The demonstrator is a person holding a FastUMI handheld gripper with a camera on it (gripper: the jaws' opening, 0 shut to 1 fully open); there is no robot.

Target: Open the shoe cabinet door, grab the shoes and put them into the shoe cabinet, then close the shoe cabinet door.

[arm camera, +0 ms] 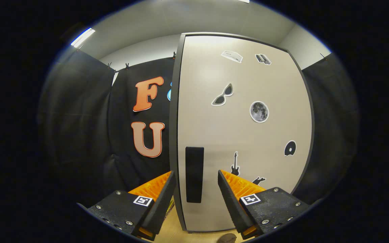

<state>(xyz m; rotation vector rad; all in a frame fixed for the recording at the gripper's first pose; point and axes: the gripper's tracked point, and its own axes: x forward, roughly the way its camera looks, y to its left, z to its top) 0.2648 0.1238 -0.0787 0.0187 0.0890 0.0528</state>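
A tall pale cabinet door [245, 135] stands shut just ahead of the tongs [196, 179], its dark frame edge [174, 135] running down the near side. Small stickers dot the door: sunglasses [223, 95], a moon [259, 111], a guitar [235, 164]. A dark upright handle [194, 174] sits low on the door, close to the frame edge. The tongs are spread wide and empty, one finger [162, 199] to the left of the frame edge and the other finger [230, 199] in front of the door panel, so the handle lies between them; whether either finger touches the door cannot be told. This looks like the first step, opening the door, with nothing yet gripped. The next move likely calls for easing forward until the handle sits between the fingers, closing on it, then pulling outward along the door's swing. A strip of wooden floor [171, 233] shows beneath the tongs, and a small rounded brown thing [227, 238] lies at the foot of the door, too cut off to name
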